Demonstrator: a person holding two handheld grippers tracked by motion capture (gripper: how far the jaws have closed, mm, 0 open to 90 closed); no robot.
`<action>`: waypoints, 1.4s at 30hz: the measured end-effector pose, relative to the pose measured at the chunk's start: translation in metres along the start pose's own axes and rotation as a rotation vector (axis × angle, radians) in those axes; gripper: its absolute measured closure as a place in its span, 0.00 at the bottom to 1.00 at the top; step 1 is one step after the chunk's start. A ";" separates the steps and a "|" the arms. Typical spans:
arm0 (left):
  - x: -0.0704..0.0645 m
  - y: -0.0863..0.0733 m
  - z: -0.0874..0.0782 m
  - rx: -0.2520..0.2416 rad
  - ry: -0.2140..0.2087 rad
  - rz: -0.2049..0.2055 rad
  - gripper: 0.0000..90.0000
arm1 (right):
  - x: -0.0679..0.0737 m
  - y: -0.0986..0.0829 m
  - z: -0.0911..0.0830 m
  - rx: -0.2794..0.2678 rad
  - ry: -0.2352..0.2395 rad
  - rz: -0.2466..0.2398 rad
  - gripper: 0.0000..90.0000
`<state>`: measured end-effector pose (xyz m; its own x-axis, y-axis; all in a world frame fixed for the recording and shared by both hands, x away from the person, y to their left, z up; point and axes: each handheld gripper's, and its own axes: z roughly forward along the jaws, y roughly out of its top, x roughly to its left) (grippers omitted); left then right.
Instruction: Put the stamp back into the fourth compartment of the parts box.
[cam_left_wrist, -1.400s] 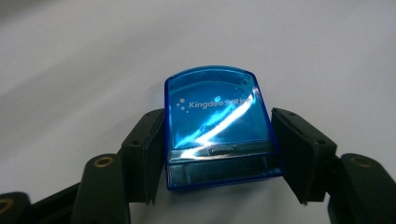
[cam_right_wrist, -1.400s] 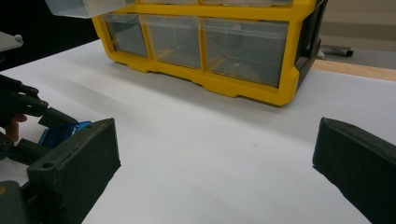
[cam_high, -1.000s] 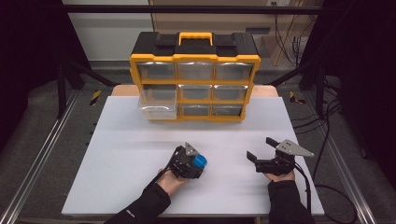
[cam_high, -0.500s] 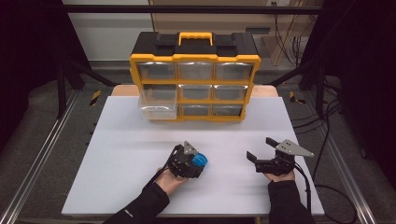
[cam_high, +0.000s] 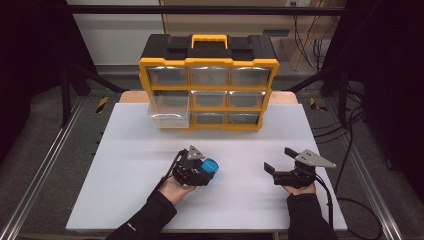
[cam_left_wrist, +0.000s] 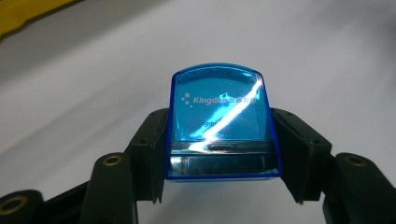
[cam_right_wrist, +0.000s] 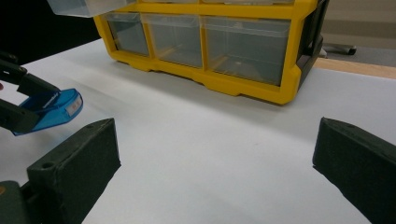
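I am holding a little blue box.
My left gripper is squeezing the blue box above the white table. My right gripper is waiting wide open, near the yellow drawer cabinet.

Left gripper lies low over the table's near middle, jaws clamped on a load between them, held by the left hand; right gripper sits well apart to its right, jaws spread wide, gripped by the right hand; both sleeves enter from below.
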<state>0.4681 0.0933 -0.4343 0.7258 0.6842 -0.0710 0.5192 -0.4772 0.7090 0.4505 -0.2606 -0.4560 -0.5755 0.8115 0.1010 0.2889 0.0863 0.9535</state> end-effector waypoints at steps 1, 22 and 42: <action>0.001 0.001 -0.002 -0.004 -0.002 -0.001 0.45 | 0.000 0.000 0.000 0.000 0.000 0.000 0.01; 0.021 0.012 -0.044 -0.070 -0.001 -0.023 0.45 | -0.001 0.000 0.001 0.005 -0.006 -0.008 0.01; 0.046 0.020 -0.091 -0.138 0.004 -0.059 0.45 | -0.001 0.000 0.001 0.010 -0.003 -0.004 0.01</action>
<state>0.4709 0.1654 -0.3596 0.6938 0.7112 -0.1132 0.4939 -0.3555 0.7935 0.4517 -0.2605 -0.4568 -0.5743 0.8129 0.0965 0.2941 0.0949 0.9510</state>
